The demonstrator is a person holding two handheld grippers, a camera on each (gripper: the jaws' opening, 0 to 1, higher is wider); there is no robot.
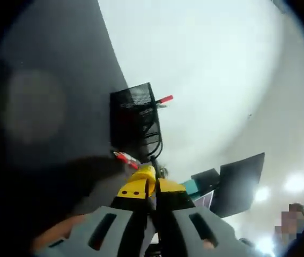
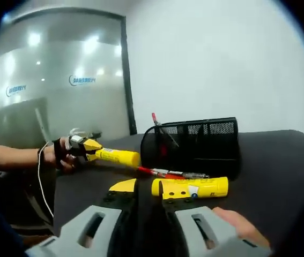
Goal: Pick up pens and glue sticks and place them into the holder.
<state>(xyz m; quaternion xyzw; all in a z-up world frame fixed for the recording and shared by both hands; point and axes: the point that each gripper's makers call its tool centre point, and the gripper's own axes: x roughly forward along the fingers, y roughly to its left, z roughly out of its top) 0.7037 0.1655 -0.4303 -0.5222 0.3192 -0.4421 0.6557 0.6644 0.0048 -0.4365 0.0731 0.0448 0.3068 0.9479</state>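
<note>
A black mesh holder [image 2: 194, 144] [image 1: 133, 120] stands on the dark table with a red pen [image 2: 156, 122] [image 1: 165, 99] sticking out of it. Another red pen [image 2: 168, 173] [image 1: 126, 158] lies on the table in front of the holder. My left gripper [image 1: 153, 184] [image 2: 87, 144] is shut on a yellow glue stick [image 1: 145, 172] [image 2: 117, 156], held just left of the holder. A second yellow glue stick [image 2: 208, 187] lies on the table right beyond my right gripper [image 2: 147, 188]. Its jaws stand a narrow gap apart with nothing between them.
The dark table [image 2: 269, 160] stretches right of the holder. A glass wall [image 2: 60, 80] and a white wall stand behind. The person's hand [image 2: 58, 155] carries the left gripper. A dark screen [image 1: 240, 182] and a teal object [image 1: 191, 186] show beyond the left gripper.
</note>
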